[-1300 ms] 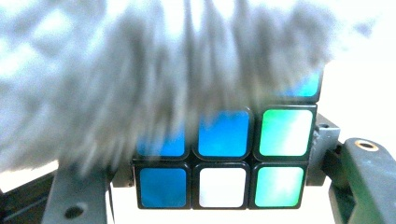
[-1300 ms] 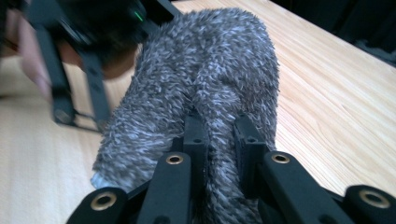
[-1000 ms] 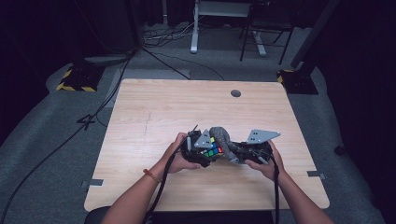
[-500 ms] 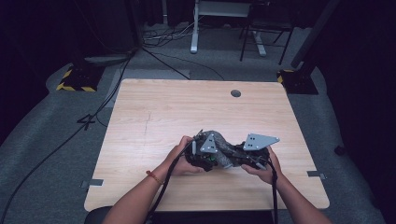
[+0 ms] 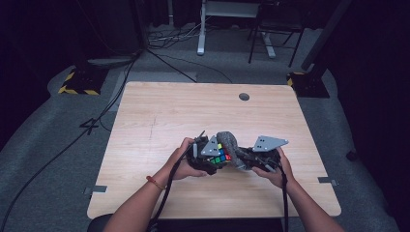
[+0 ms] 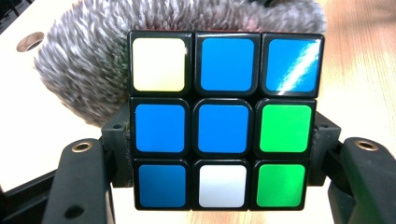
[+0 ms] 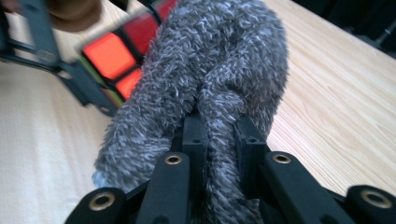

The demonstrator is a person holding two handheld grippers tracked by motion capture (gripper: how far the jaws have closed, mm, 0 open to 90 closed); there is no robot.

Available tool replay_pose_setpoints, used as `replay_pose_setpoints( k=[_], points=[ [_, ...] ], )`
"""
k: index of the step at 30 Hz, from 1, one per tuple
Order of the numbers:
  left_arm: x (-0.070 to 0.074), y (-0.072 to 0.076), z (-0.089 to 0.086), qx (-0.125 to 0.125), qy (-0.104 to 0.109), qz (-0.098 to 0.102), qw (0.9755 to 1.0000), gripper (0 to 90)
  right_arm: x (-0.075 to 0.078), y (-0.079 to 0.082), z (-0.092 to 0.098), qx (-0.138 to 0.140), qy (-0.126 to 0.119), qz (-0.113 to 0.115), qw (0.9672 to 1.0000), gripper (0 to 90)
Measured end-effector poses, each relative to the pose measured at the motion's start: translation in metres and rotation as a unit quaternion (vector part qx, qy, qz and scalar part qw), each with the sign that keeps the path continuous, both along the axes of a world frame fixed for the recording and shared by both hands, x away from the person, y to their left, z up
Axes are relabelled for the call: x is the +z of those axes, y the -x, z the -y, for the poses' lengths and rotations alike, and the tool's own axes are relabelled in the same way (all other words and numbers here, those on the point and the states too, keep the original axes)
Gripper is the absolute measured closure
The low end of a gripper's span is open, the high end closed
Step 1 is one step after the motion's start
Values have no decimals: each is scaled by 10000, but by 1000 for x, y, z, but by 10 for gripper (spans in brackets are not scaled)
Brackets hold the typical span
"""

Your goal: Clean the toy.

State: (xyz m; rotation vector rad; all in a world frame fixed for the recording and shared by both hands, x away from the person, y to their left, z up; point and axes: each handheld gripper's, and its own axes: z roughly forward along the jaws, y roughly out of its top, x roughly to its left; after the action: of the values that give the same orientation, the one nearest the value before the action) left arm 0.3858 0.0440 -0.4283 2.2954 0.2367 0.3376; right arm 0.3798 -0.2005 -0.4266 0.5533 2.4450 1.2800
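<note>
Cube [image 6: 223, 123] clamped in left tool [image 5: 205, 157], right tool [image 5: 251, 157] pinching grey duster [image 7: 205, 88], near surface's [image 5: 159, 116] front edge; wiping seems underway, next likely another face.

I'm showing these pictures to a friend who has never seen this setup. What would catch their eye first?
Most likely the bright puzzle cube, its blue, green, white and cream squares facing the left gripper view, clamped between the left tool. Next, the fuzzy grey cloth pinched in the right tool and lying against the cube. From above, both hands meet near the front middle of the pale wooden table, ringed by a dark room.
</note>
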Motion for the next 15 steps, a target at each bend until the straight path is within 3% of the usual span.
replay_pose_setpoints(
  k=[5,8,13,15],
  points=[
    [-5,-1,2,28,-74,-67,9999,333,8,9,-5,264,-274,-8,9993,781],
    [-9,0,6,4,-143,-110,9998,333,10,13,-9,258,-181,94,9995,780],
    [-13,2,13,-60,-199,-150,9997,333,12,14,-9,348,-362,138,9986,774],
    [-15,3,16,-36,-290,-132,9995,333,12,15,-11,296,-287,187,9990,773]
  ],
)
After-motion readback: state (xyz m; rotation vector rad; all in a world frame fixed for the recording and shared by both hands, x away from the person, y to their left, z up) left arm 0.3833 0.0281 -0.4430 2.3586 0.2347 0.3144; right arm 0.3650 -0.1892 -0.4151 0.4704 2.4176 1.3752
